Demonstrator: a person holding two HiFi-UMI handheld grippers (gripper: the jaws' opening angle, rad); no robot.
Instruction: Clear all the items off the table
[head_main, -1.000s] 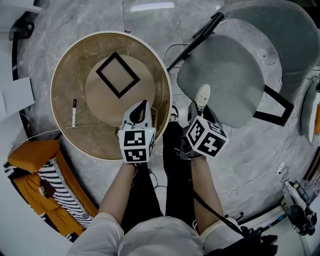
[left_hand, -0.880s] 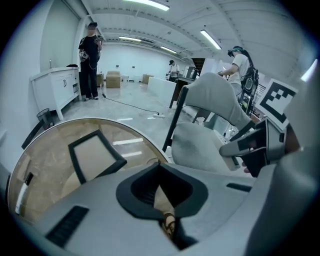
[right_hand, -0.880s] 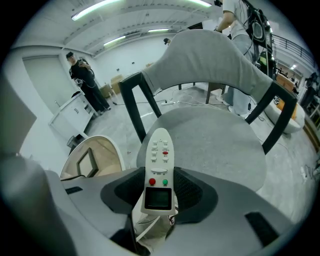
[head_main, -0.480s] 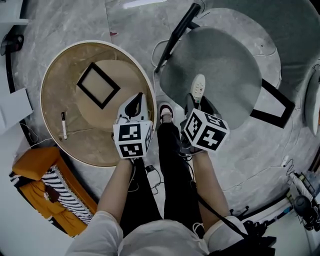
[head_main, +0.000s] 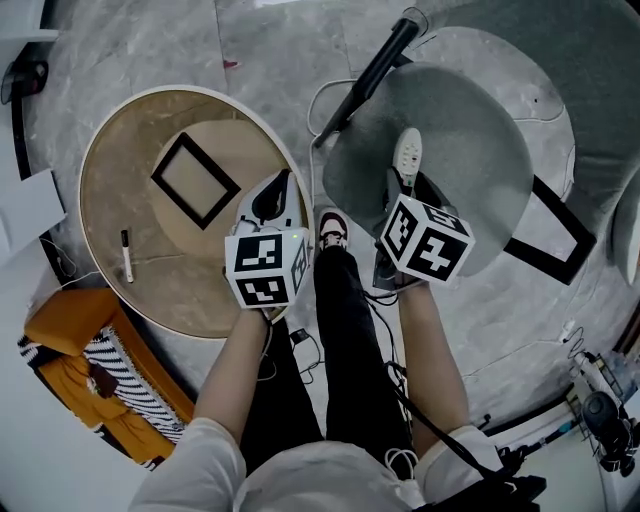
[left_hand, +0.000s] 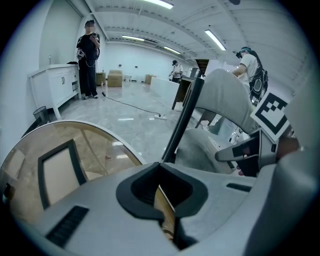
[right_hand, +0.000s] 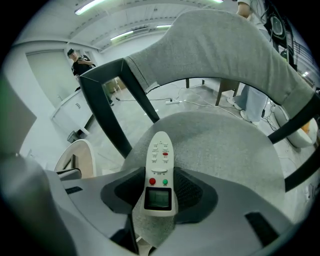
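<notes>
- Here, the right gripper (right_hand: 159, 194) holds a white remote control (right_hand: 160, 170) by its lower, display end. The jaws stand fairly wide and press its two sides, and the button end juts ahead over the grey chair seat (right_hand: 225, 145).
- The remote looks light and rigid, with a smooth plastic shell likely to slip. A grip across the narrow sides, clear of the buttons, seems soundest.
- The left gripper (left_hand: 162, 192) has its jaws drawn to a slit, with nothing visible between them. It hangs over the near rim of the round table (head_main: 92, 200).
- Ahead and to the left of the left gripper lies a black picture frame (head_main: 195, 180). It is flat and possibly glazed, so probably fragile, and best taken by an edge.
- Further to that gripper's left lies a marker pen (head_main: 126, 255), thin and liable to roll.
- The remote's underside and its tail behind the pads are hidden. Whether the frame has glass cannot be told.
</notes>
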